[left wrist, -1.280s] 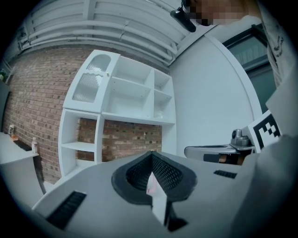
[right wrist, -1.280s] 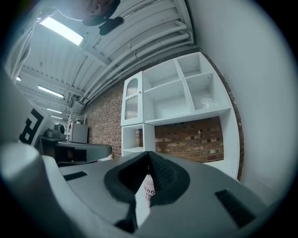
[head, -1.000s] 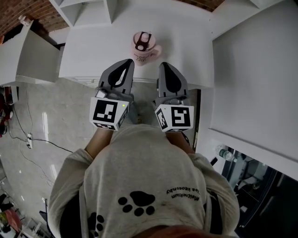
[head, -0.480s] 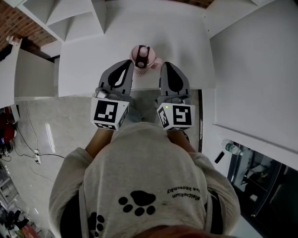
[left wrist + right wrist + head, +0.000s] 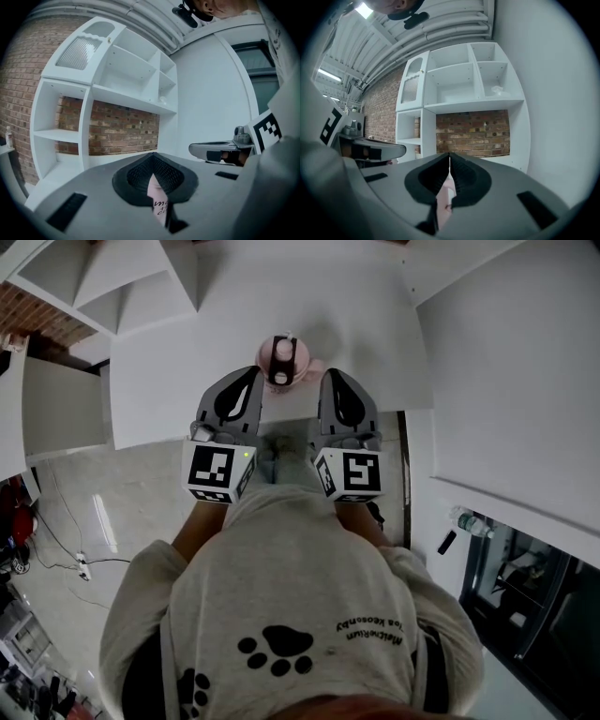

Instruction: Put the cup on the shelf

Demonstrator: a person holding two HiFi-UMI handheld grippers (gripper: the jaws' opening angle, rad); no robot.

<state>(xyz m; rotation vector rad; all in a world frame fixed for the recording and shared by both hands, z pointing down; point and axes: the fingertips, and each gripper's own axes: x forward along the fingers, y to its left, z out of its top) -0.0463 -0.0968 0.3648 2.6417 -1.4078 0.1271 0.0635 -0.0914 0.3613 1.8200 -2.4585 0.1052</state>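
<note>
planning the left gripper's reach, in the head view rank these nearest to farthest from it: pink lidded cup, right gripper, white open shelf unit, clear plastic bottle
1. Pink lidded cup, just right of the left gripper tip.
2. Right gripper, on the cup's other side.
3. White open shelf unit, ahead at upper left.
4. Clear plastic bottle, low down at far right.
</note>
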